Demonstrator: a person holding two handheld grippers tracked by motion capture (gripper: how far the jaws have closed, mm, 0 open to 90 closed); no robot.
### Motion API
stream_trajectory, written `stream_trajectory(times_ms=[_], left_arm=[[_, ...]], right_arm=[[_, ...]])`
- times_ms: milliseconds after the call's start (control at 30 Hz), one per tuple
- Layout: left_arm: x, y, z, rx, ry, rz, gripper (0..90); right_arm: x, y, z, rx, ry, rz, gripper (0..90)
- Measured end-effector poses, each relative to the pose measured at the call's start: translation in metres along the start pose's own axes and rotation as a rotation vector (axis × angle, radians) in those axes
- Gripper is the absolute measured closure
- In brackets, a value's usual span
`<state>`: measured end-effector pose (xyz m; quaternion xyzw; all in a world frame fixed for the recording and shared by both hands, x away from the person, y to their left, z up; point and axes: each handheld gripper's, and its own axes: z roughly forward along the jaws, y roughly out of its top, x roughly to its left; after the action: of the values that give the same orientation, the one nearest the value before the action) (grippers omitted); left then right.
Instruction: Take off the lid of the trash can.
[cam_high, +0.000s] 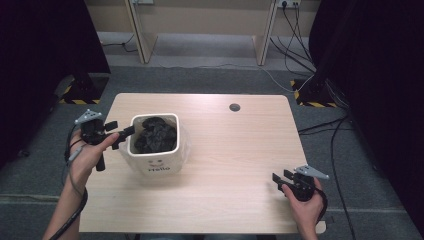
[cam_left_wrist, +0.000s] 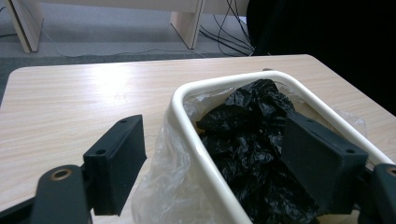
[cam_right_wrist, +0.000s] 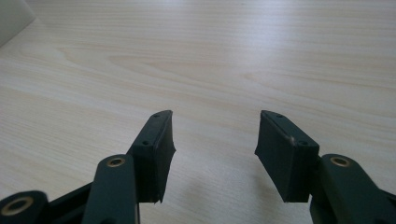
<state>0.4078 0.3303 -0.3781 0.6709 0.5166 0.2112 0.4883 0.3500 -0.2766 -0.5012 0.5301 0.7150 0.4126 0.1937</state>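
Table (cam_high: 235, 165): bin (cam_high: 134, 135) interior under black bag (cam_high: 155, 134)

The table (cam_left_wrist: 84, 88) is seen as pale wood grain with a soft sheen. A glossy white bin (cam_left_wrist: 187, 121) is lined with thin clear film (cam_left_wrist: 159, 196); crinkled shiny black plastic (cam_left_wrist: 247, 135) lies inside. Matt black pads (cam_right_wrist: 156, 149) are seen.

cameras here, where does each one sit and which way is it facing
High view: fixed above the person's side, looking forward and down on the table; both forearms, left gripper and right gripper show.
Left gripper view: rides the left gripper, looking along its jaws, which straddle the white bin's rim; one jaw over the black bag.
Right gripper view: rides the right gripper, looking low across bare tabletop, jaws apart.
Shared: high and left gripper views both show bin and bag.
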Motion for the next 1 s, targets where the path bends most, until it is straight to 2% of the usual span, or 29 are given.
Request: stream_trajectory(times_ms=[233,267,333,433,467,500,533,600,633,833,933,1000], left_arm=[[0.003,-0.001,-0.007,0.000,-0.001,0.013,25.8],[0.003,0.000,-0.007,0.002,0.001,0.008,25.8],[0.003,0.003,-0.003,0.016,0.014,-0.006,31.6],[0.001,0.012,0.008,0.049,0.031,0.001,35.3],[0.000,0.017,0.016,0.067,0.048,0.007,38.4],[0.000,0.017,0.016,0.067,0.048,0.007,39.6],[-0.002,0.022,0.024,0.081,0.073,0.023,41.5],[-0.003,0.024,0.027,0.093,0.085,0.028,43.0],[-0.005,0.026,0.033,0.107,0.101,0.030,46.9],[-0.008,0.028,0.045,0.134,0.142,0.049,57.0],[-0.007,0.027,0.050,0.143,0.168,0.040,60.3],[-0.005,0.027,0.053,0.146,0.167,0.021,62.6]], right_arm=[[0.014,0.015,-0.001,-0.011,0.019,-0.024,46.4],[0.014,0.015,-0.001,-0.011,0.019,-0.024,46.4],[0.017,0.020,0.000,-0.017,0.019,-0.031,45.9],[0.018,0.022,0.002,-0.021,0.018,-0.033,45.4],[0.018,0.021,0.004,-0.025,0.018,-0.034,45.2],[0.018,0.020,0.004,-0.021,0.018,-0.030,45.2],[0.017,0.019,0.005,-0.018,0.020,-0.030,45.2],[0.017,0.018,0.005,-0.016,0.020,-0.029,45.2],[0.016,0.016,0.005,-0.015,0.022,-0.026,45.1],[0.017,0.015,0.006,-0.014,0.021,-0.023,44.7],[0.017,0.014,0.006,-0.012,0.022,-0.021,44.5],[0.016,0.013,0.007,-0.011,0.021,-0.022,44.4]])
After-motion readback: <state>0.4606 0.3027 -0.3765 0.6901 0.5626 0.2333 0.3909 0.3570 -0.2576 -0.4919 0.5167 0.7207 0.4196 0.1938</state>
